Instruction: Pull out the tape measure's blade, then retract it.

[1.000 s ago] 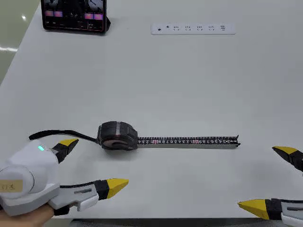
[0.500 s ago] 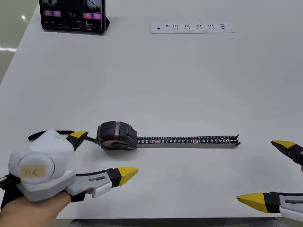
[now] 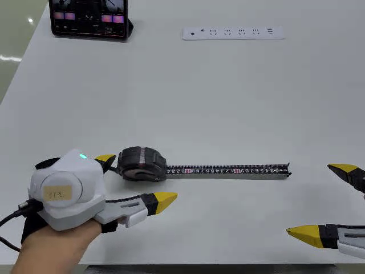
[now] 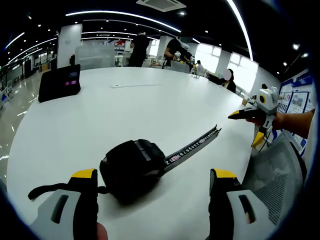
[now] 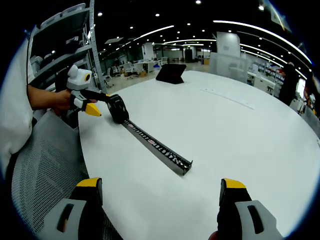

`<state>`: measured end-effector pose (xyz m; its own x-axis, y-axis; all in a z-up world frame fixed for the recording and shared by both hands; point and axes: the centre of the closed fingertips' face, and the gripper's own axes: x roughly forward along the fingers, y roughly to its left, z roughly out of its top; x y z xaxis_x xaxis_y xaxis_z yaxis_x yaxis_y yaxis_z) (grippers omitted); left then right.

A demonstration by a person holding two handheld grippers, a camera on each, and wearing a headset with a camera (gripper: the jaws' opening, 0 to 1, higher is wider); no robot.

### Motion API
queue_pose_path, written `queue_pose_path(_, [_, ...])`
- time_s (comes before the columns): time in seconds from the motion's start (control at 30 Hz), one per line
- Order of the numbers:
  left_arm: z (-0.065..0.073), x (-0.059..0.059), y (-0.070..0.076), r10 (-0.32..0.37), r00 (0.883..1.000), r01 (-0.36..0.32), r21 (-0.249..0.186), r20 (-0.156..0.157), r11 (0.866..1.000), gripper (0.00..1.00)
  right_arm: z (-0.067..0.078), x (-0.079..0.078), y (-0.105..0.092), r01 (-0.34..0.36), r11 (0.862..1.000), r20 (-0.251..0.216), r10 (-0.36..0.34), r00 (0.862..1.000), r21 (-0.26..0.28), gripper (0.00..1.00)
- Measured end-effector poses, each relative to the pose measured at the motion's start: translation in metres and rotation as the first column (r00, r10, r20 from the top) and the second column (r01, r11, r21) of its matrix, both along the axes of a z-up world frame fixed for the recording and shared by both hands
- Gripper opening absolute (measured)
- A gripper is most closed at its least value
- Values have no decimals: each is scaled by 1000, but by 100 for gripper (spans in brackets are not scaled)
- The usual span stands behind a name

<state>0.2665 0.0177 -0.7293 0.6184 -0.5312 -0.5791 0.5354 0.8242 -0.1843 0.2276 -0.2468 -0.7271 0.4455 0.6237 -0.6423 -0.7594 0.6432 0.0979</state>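
- White and bare for the most part, the table (image 3: 228,103) takes up nearly all of the head view, and everything here rests on it.
- A dark tablet (image 3: 88,17) stands propped at the far left corner with its screen lit. A white power strip (image 3: 232,33) lies flat near the far edge, well apart from the work.
- The left gripper (image 3: 137,178) sits low at the near left, a hand (image 3: 51,251) wrapped under its white body. Its yellow-tipped jaws are spread wide. One tip is just beside the case's left end and the other is out in front of the case on the near side, so the case lies between them without being clamped.
- The right gripper (image 3: 320,200) is at the near right corner with its jaws gaping too and nothing between them. It is off to the right of the blade's end and apart from it.
- The blade (image 3: 228,170) is pulled out and lies flat on the table, running straight to the right from the case, its numbers facing up and the hooked end at the far right.
- The tape measure (image 3: 141,164), a black case, lies on its side left of centre, near the front edge.
- A black wrist strap (image 4: 47,190) trails from the case toward the left gripper's side.
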Motion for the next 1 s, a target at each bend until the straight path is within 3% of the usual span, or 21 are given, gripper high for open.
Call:
queue_pose_path(0.3, [-1,1,-1,25,1000,-25,-17,-4,1000,91,0,1,3,-10,1000,-2,10,1000,2,94])
queue_pose_path(0.57, [0,5,-3,88,996,-88,-32,9,996,92,-1,7,2,-37,999,13,37,999,-15,90])
queue_pose_path(0.93, [-3,10,-2,142,990,-142,-5,25,990,89,-5,30,-2,-122,989,49,127,991,-88,78])
queue_pose_path(1.0, [-2,11,-2,166,986,-165,-18,21,986,89,-5,35,-2,-131,987,54,136,989,-93,76])
